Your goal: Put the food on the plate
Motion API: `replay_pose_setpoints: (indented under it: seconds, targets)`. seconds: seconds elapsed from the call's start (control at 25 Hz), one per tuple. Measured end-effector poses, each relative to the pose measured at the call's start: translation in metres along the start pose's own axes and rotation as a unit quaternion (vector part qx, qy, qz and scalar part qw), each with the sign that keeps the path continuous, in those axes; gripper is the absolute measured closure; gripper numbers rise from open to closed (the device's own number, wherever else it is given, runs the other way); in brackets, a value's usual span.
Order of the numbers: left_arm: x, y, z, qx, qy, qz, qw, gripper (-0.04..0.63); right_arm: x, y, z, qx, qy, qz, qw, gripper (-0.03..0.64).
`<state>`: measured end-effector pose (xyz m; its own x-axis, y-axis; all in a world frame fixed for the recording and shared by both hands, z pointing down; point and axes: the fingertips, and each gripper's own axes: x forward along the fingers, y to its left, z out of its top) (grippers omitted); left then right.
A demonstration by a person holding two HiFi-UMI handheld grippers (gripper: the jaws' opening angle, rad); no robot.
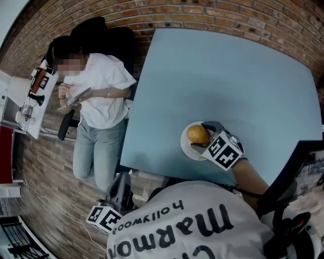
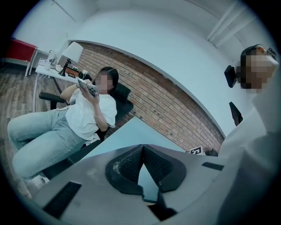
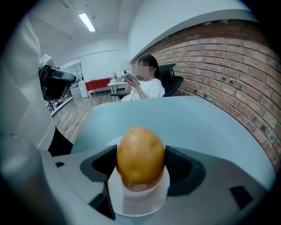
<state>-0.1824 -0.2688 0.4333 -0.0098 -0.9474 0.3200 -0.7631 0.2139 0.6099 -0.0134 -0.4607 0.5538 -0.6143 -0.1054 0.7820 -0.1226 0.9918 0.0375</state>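
Note:
A yellow-brown, egg-shaped piece of food (image 1: 197,134) is over a small white plate (image 1: 185,145) near the front edge of the pale blue table (image 1: 228,76). My right gripper (image 1: 205,137) is shut on it. In the right gripper view the food (image 3: 140,157) sits between both dark pads, and the plate (image 3: 131,205) lies right under it; I cannot tell whether they touch. My left gripper (image 1: 120,188) hangs off the table at the lower left. In its own view the left gripper (image 2: 142,147) is shut, with nothing between the pads.
A person in a white shirt and jeans (image 1: 99,96) sits on a dark chair (image 1: 121,45) by the table's left edge, holding a device. A brick wall (image 1: 228,12) runs behind the table. A white desk with small items (image 1: 33,98) stands at the far left.

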Motion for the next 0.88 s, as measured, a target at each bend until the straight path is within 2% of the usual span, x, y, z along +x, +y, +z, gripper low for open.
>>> replay_pose_setpoints:
  seconds: [0.44,0.88]
  targets:
    - [0.022,-0.002,0.007,-0.002,0.015,-0.021,0.9997,0.588,-0.005,0.002,-0.005,-0.045,0.046,0.004,0.998,0.291]
    - [0.024,0.001,0.014,0.002,0.001,-0.020,0.9998,0.589,-0.007,0.003,-0.008,-0.051,0.039,-0.001,0.998,0.291]
